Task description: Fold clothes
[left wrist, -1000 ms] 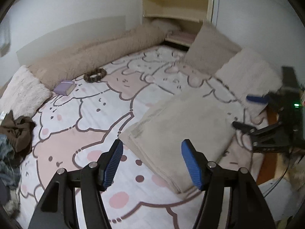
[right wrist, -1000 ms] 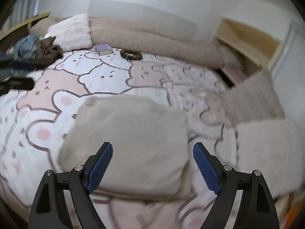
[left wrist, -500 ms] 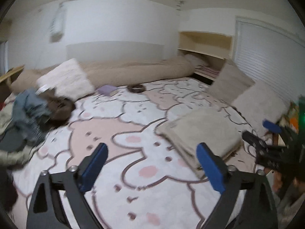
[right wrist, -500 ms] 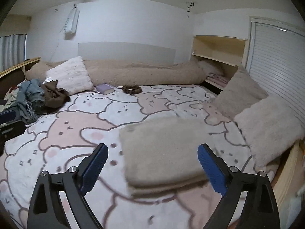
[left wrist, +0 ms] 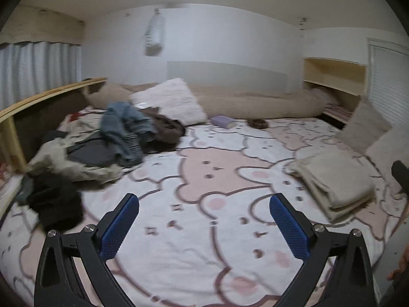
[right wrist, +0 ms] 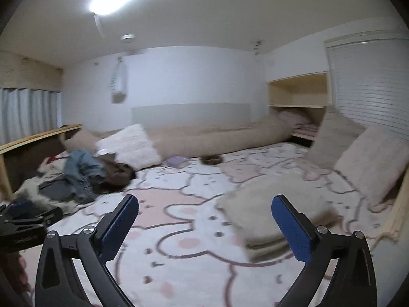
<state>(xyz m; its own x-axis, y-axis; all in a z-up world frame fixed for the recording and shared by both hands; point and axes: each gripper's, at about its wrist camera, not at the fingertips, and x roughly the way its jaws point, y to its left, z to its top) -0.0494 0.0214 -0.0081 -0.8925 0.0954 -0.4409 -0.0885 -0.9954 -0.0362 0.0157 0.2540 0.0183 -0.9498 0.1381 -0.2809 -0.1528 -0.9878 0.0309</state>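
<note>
Left wrist: folded beige fleece garment (left wrist: pixel 332 179), rumpled clothes heap (left wrist: pixel 102 140), cartoon-print bedspread (left wrist: pixel 204 230)

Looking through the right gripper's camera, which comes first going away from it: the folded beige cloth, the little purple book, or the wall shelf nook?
From the right gripper, whose jaws are opening with nothing between them:
1. Folded beige cloth, on the bedspread just ahead, to the right.
2. Purple book, mid-bed, by the long beige bolster.
3. Shelf nook, on the far wall, upper right.
</note>
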